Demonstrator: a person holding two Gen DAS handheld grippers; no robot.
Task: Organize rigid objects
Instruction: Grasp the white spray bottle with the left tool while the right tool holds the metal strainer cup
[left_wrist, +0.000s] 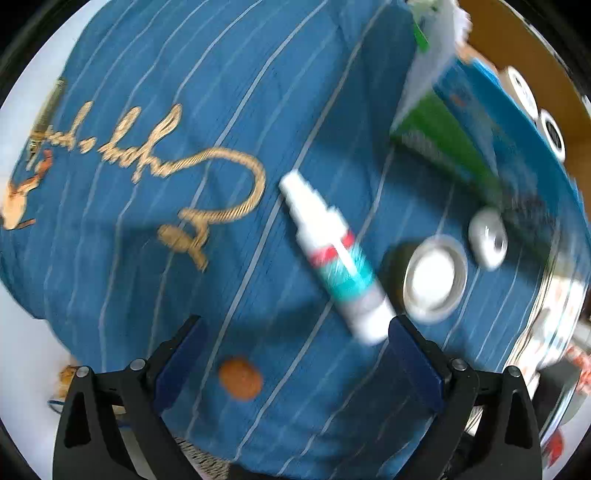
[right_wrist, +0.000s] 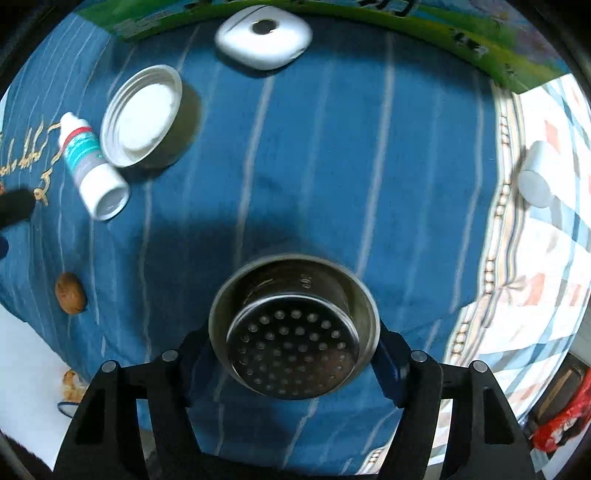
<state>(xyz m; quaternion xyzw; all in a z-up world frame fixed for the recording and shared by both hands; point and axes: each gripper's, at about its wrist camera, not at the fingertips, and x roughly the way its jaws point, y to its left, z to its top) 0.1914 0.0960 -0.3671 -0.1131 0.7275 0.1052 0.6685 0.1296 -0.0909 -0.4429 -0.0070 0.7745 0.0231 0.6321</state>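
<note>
Your left tool (left_wrist: 295, 354) hangs with its blue-padded jaws spread wide and nothing between them, pointing down at a blue cloth with pale stripes and gold embroidered script (left_wrist: 155, 155). Just ahead of its right finger lies a white plastic dropper bottle with a red and teal label (left_wrist: 334, 254), on its side; beside that sits a shallow round metal lid with a white inside (left_wrist: 434, 278) and a small rounded white device with a dark hole (left_wrist: 487, 238), while a small brown nut-like lump (left_wrist: 240, 377) rests close to the left finger. All of these are loose and ungathered, so you seem early in the sorting. A green and blue carton (left_wrist: 454, 144) borders the far side and may crowd your reach there. In the right view, your right tool (right_wrist: 293, 350) has its jaws against the sides of a perforated steel strainer cup (right_wrist: 293, 332), seemingly pinching it just above the cloth. Ahead lie the same lid, bottle and white device, and a white cylinder (right_wrist: 535, 177) sits apart on a patterned quilt (right_wrist: 535, 258). Nothing blocks the open cloth ahead.
</note>
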